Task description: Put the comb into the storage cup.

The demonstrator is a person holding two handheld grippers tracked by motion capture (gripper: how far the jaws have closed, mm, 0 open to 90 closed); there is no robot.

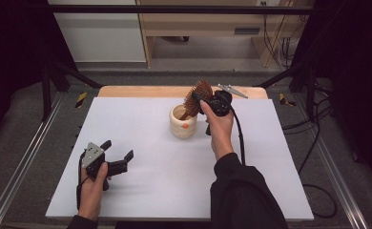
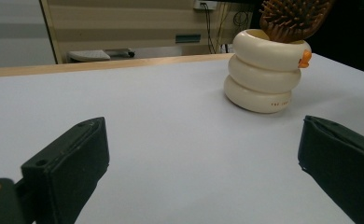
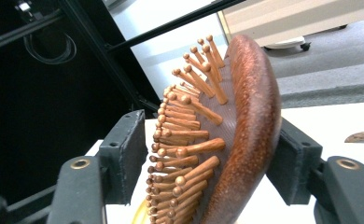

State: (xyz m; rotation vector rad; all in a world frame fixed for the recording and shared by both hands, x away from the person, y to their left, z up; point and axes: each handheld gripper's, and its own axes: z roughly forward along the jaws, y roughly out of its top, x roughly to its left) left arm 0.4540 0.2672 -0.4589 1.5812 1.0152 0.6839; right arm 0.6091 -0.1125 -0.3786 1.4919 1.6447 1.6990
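A cream ringed cup (image 1: pixel 183 125) (image 2: pixel 264 74) with a small orange mark stands at the middle back of the white table. A brown wooden hairbrush (image 1: pixel 198 93) (image 2: pixel 292 18) (image 3: pixel 245 116) stands handle-down in it, its head leaning out to the right. My right gripper (image 1: pixel 199 98) (image 3: pixel 208 154) reaches in from the right, with the brush head between its jaws. The back of the brush rests against one pad, and a thin gap shows between the bristle tips and the other. My left gripper (image 1: pixel 119 148) (image 2: pixel 203 140) lies low at the front left, open and holding nothing.
The white tabletop (image 1: pixel 150 181) has a wooden strip (image 1: pixel 141 90) along its far edge. Black frame posts (image 1: pixel 46 90) rise at both back corners. Cables (image 1: pixel 317 143) trail on the floor to the right. A light wooden shelf unit (image 1: pixel 198 28) stands beyond the table.
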